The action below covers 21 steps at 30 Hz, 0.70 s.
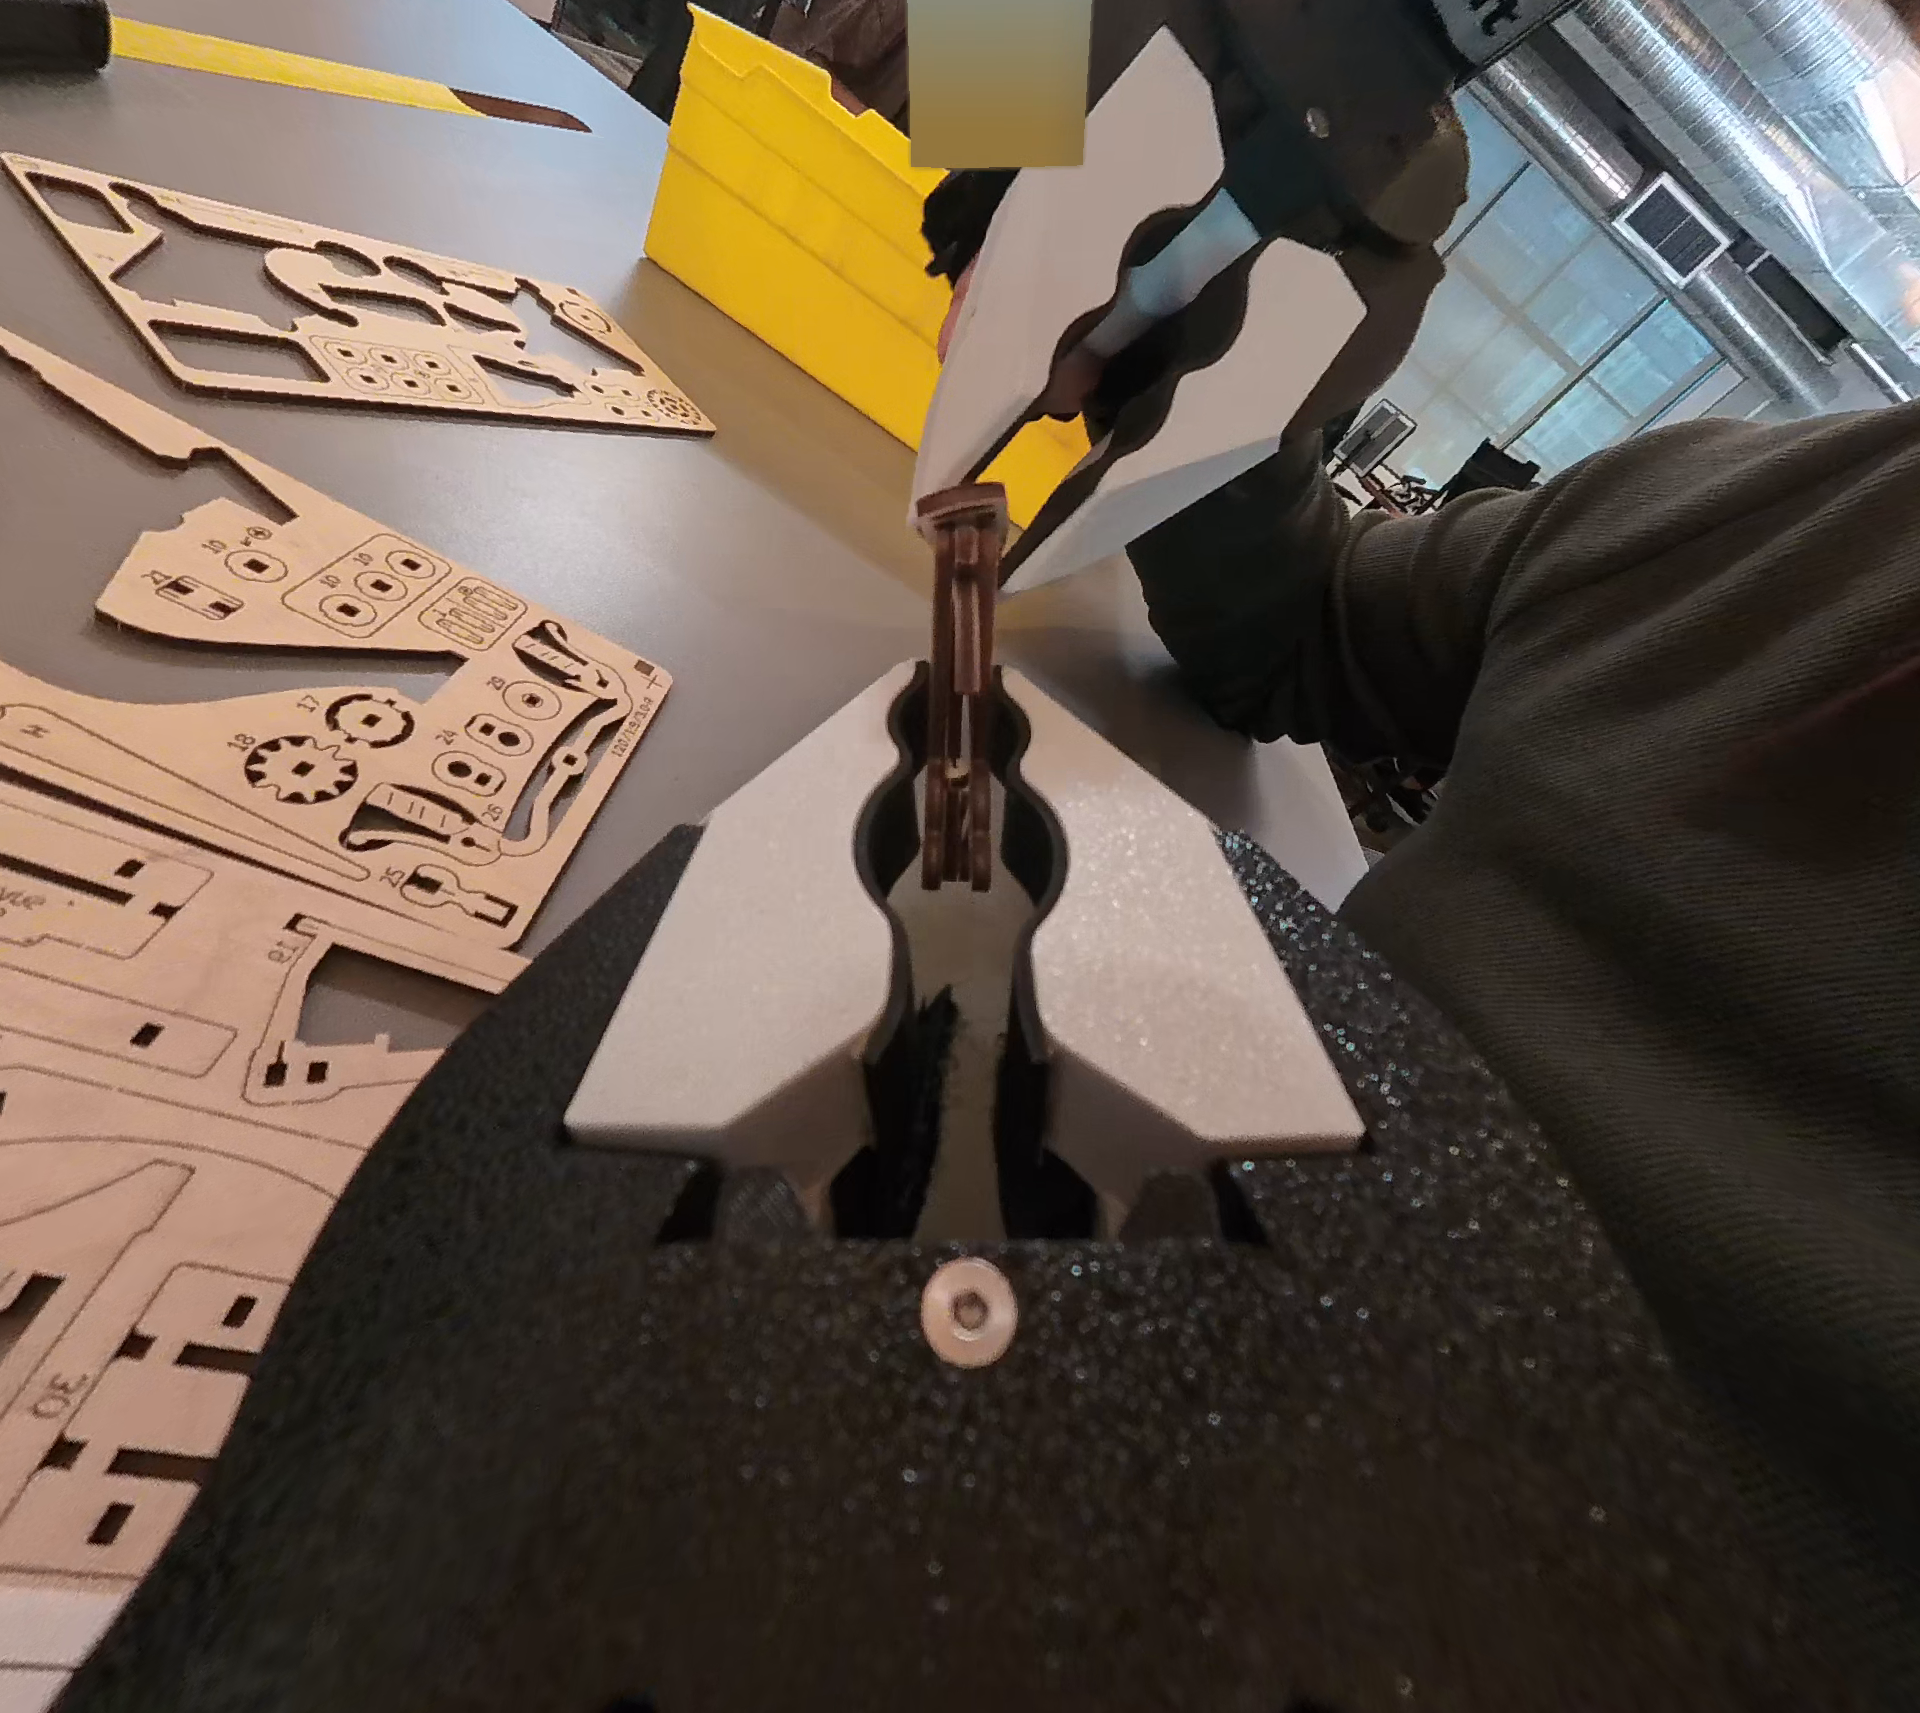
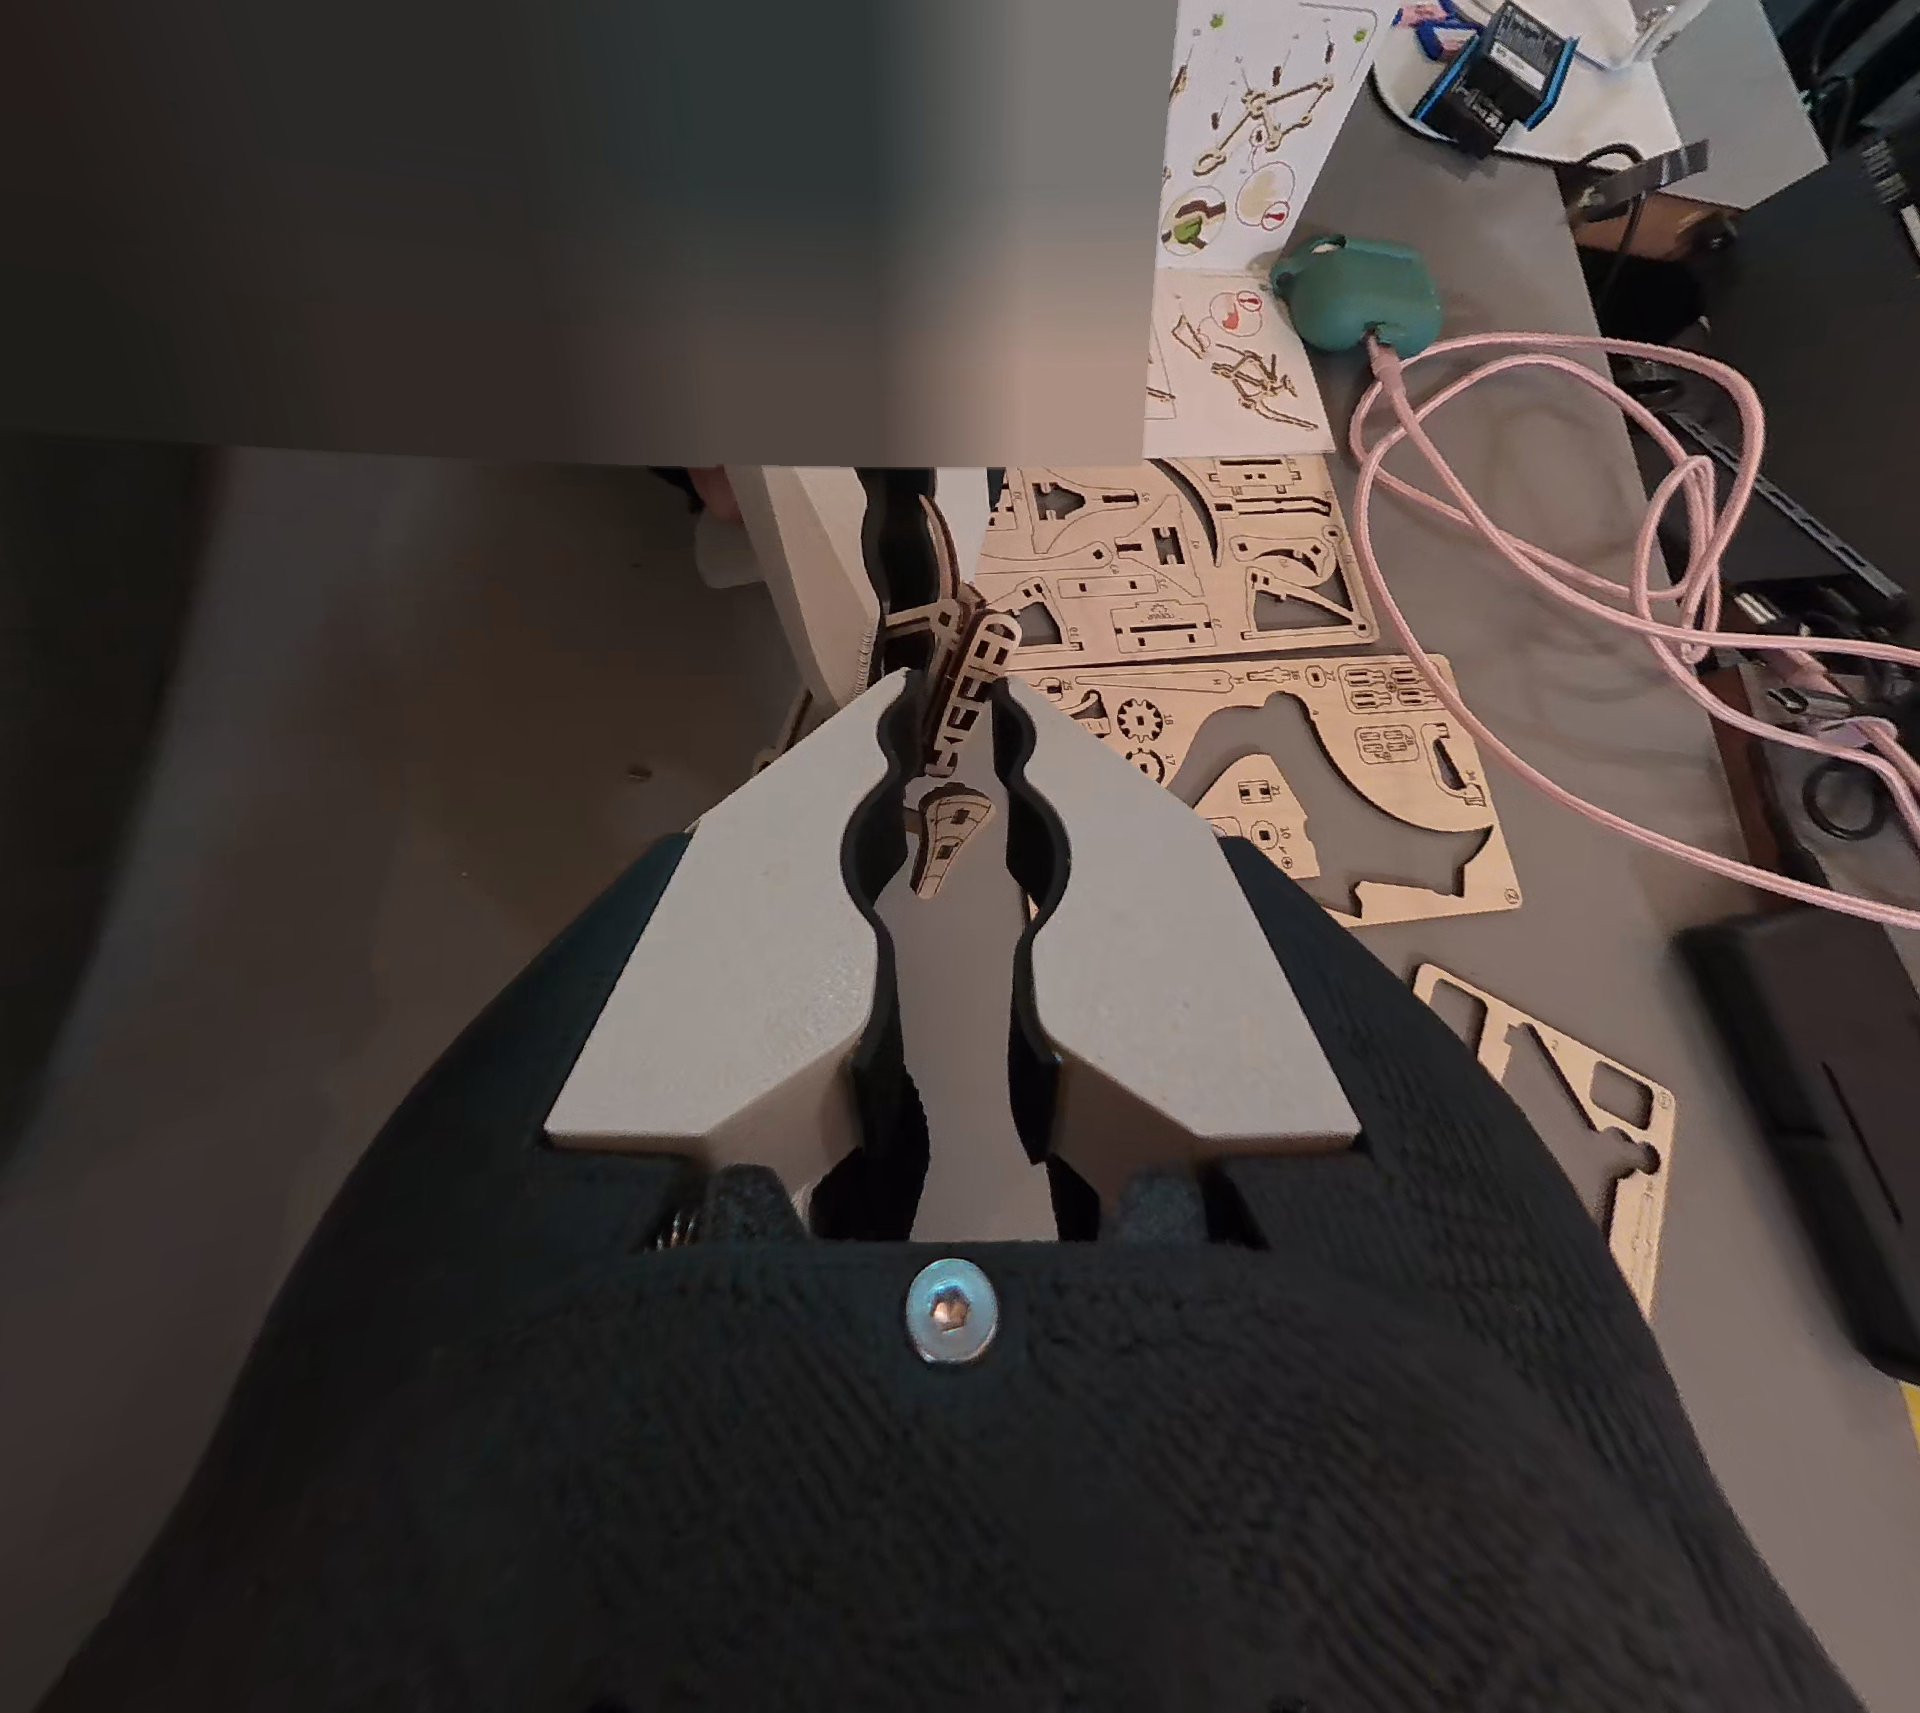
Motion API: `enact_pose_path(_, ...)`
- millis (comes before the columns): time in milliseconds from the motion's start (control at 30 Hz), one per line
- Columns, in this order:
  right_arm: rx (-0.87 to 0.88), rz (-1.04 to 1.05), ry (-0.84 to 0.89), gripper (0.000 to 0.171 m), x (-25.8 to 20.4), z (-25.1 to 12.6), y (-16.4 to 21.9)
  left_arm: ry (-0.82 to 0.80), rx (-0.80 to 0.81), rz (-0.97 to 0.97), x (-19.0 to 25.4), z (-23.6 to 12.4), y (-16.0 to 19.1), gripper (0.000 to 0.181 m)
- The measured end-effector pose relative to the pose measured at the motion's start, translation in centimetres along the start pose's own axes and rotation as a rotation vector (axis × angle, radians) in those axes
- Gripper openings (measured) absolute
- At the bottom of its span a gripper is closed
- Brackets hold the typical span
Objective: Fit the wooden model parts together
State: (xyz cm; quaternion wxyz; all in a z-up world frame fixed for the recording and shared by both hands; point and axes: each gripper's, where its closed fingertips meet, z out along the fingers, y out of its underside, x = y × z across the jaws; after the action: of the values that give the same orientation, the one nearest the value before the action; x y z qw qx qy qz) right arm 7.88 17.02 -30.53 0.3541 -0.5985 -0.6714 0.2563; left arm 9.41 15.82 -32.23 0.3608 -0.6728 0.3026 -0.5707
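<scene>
My left gripper is shut on a small wooden assembly of thin dark-edged pieces, held upright and edge-on above the grey table. My right gripper comes in from above and meets the top of the assembly. In the right wrist view my right gripper is shut on a slotted wooden part of that assembly. A smaller rounded wooden piece shows between its fingers, lower down. One white finger of the left gripper stands just behind.
Laser-cut wooden sheets lie on the table at left and at right. A yellow bin stands behind. An instruction sheet, a green gadget, a pink cable and a sleeve are nearby. Both grippers' tips are close together, under 4 cm apart. The green gadget is about 25 cm from both grippers' fingertips.
</scene>
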Motion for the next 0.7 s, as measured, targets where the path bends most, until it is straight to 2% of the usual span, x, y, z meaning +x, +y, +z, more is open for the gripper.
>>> enact_pose_path(700, 0.175, 0.254, -0.189, 0.008, 0.47, -0.97, -0.04, 0.003, 0.0, 0.007, 0.1, 0.0, 0.03, 0.006)
